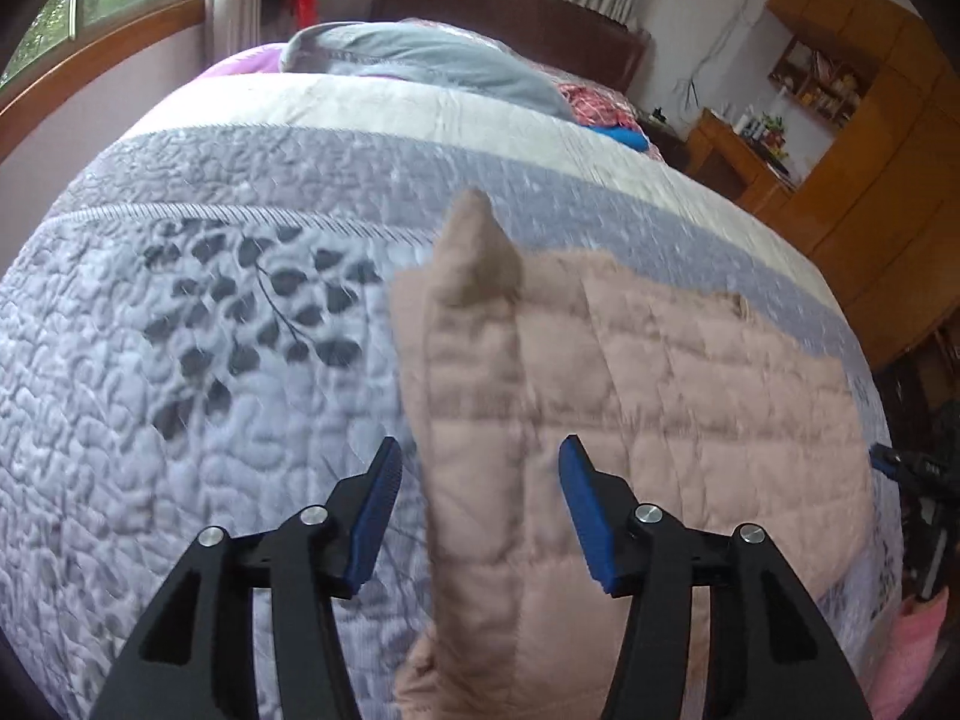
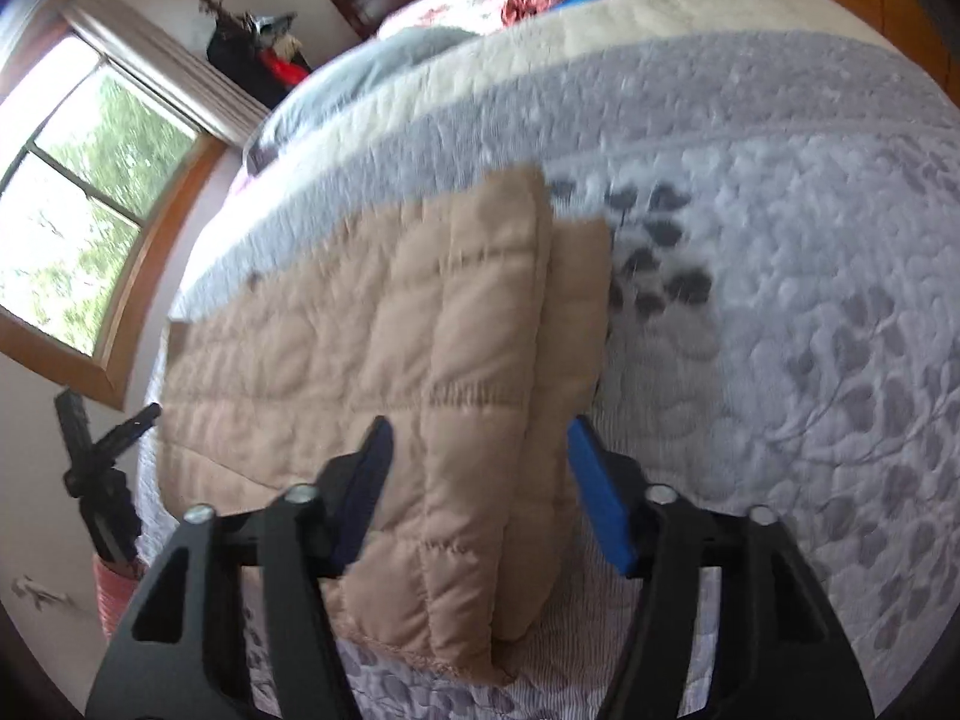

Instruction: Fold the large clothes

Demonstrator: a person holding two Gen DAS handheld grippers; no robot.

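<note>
I am looking down over a bed [image 1: 180, 420] covered with a grey quilted bedspread [image 2: 810, 300] printed with dark leaves. The task item, a tan quilted jacket [image 1: 660, 372], is lying on that bedspread, partly folded, with stitched square panels showing.

From the left wrist view, my left gripper [image 1: 477, 462] is hanging over the jacket's left edge. Its blue-padded fingers [image 1: 378, 504] are standing moderately apart. A raised fold of the jacket is running up between them, ending in a peaked corner further up the bed, but neither pad is pressing on the cloth; I am seeing clear gaps on both sides.

From the right wrist view, my right gripper [image 2: 480, 444] is positioned over the jacket's right edge, where two layers are stacked. Its fingers [image 2: 600, 510] are likewise parted, with the doubled edge lying between them and no pad gripping it.

Both views are somewhat blurred. Beyond the jacket I am noting a grey-blue pillow [image 1: 420, 60], a dark wooden headboard [image 1: 510, 6], a window [image 2: 78, 210] and wooden cabinets [image 1: 870, 120].
</note>
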